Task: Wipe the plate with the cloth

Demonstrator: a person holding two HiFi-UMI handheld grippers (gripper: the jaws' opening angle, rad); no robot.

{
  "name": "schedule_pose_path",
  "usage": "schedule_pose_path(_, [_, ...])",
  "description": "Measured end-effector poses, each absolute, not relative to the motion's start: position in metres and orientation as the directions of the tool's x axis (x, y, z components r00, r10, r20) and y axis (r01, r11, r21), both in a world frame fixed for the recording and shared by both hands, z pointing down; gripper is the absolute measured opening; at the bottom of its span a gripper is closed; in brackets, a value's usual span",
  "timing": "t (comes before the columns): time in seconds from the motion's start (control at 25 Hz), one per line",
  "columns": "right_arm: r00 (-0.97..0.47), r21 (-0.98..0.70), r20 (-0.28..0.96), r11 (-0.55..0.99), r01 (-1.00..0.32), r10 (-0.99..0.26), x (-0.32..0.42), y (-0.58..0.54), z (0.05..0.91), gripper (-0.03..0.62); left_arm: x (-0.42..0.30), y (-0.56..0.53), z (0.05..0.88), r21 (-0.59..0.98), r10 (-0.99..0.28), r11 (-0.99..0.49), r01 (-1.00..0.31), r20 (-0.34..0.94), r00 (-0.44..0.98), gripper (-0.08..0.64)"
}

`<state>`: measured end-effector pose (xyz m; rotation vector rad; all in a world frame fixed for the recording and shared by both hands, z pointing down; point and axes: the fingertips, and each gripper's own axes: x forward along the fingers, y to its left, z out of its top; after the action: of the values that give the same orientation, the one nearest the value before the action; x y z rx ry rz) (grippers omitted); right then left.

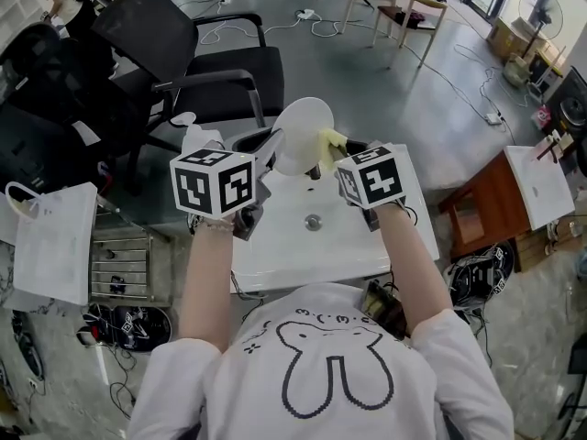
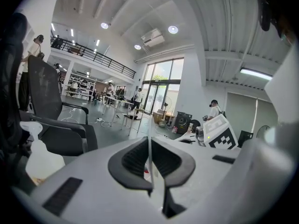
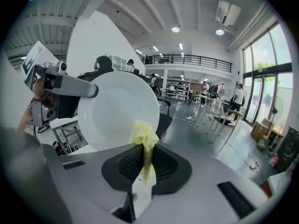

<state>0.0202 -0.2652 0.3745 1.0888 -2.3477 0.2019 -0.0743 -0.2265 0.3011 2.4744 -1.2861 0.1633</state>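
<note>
Two grippers up over a white table [image 1: 284, 255] with a drain hole [image 1: 314, 221] in its top. At far left in the head view, a white bag [image 1: 55, 236] and a wire rack [image 1: 119, 264] beside the table, with black office chairs [image 1: 174, 35] behind. Next along, the left gripper [image 1: 272, 145], fingers shut together on the left rim of the white plate [image 1: 303, 122]; holds it up on edge, clear of the table. In the left gripper view, the same left gripper [image 2: 150, 160]: dark fingers [image 2: 131, 160] pressed on the plate [image 2: 149, 146], seen edge-on as a thin white line between them, and the right gripper's marker cube [image 2: 219, 133] off to the right. Just right of the plate in the head view, the yellow cloth [image 1: 330, 143], at the plate's face, touching or only close cannot tell, pinched in the right gripper [image 1: 321, 165]. In the right gripper view, the right gripper [image 3: 145, 164] clamped on the cloth [image 3: 144, 136]: a bunched tuft standing up past the fingers [image 3: 170, 169] and overlapping the lower edge of the plate [image 3: 119, 108], with the left gripper [image 3: 91, 91] gripping the plate's left rim. At far right in the head view, a wooden stool [image 1: 477, 200], well apart from the table.
</note>
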Motion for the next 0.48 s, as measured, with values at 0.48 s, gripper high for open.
schedule_pose_path(0.48, [-0.547,0.081,0.417,0.629,-0.773,-0.726,0.042,-0.266,0.331,0.051,-0.079,-0.223,0.302,0.07,-0.784,-0.58,-0.812,0.224,0.579,0.018])
